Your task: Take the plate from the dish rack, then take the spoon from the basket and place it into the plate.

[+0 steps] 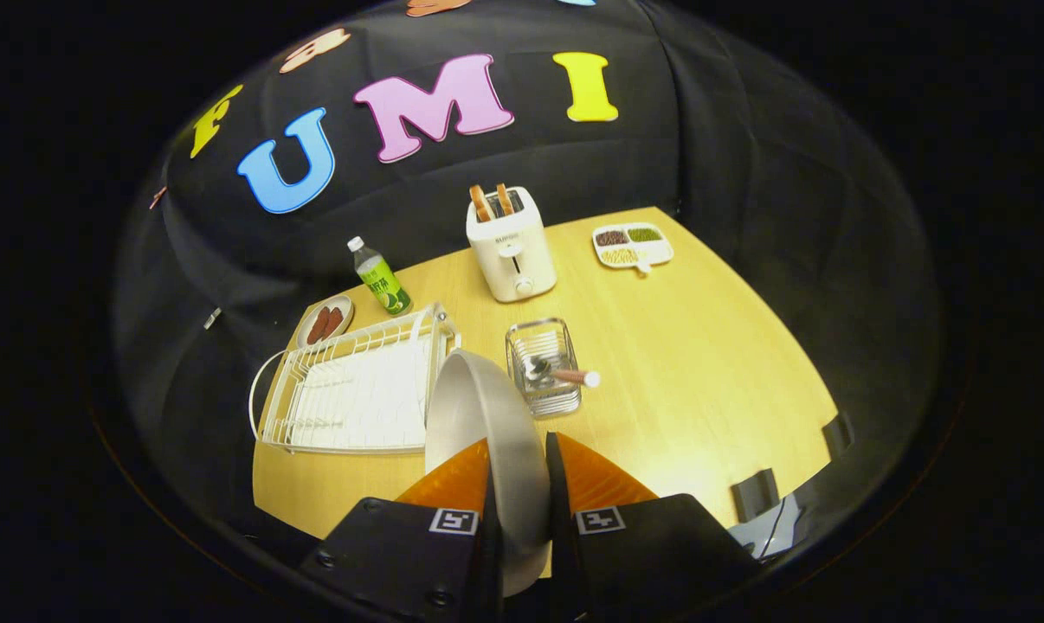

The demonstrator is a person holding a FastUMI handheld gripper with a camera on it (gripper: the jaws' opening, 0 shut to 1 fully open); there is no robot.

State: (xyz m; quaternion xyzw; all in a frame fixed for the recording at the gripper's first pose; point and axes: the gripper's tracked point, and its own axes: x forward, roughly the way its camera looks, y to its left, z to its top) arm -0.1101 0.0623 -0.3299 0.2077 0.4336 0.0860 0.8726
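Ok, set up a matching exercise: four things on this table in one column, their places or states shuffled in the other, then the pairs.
Things:
1. plate
2. spoon
3. bread slices
4. green bottle

Places or states:
A. standing up out of the toaster's slots
B. held on edge between the fingers of the gripper
C. upright beyond the dish rack, next to the small dish
D. lying in the wire basket, handle sticking out

Pairs: 1-B, 2-D, 3-A, 4-C
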